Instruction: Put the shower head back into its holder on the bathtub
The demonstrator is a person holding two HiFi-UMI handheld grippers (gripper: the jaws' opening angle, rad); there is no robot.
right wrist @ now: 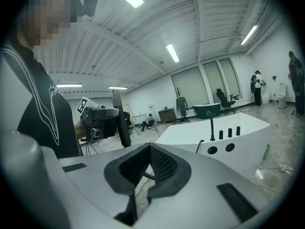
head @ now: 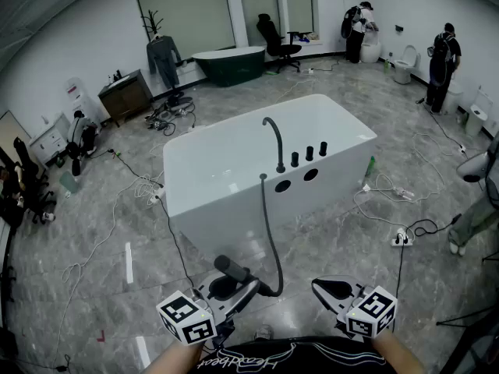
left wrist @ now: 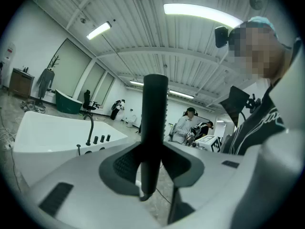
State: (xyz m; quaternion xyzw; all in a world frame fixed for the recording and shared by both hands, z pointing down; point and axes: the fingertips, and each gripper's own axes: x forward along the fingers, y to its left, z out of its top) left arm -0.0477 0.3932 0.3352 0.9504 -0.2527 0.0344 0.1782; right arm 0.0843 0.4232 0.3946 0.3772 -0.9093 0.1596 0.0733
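Observation:
My left gripper (head: 236, 284) is shut on the black shower head (head: 231, 269), low in the head view and in front of the tub. Seen from the left gripper view, the shower head's handle (left wrist: 153, 137) stands upright between the jaws, which press on both its sides. Its dark hose (head: 270, 232) climbs to a small black fitting (head: 263, 178) on the rim of the white bathtub (head: 234, 170), beside the curved black faucet (head: 274, 142). To the right my right gripper (head: 327, 289) is shut on nothing; its dark pads (right wrist: 157, 168) meet.
Three black knobs (head: 309, 154) stand on the tub rim above two round holes (head: 296, 180). Cables and a power strip (head: 401, 238) lie on the grey tiled floor. A dark green tub (head: 230, 63), an office chair (head: 274, 41), toilets and standing people are at the back.

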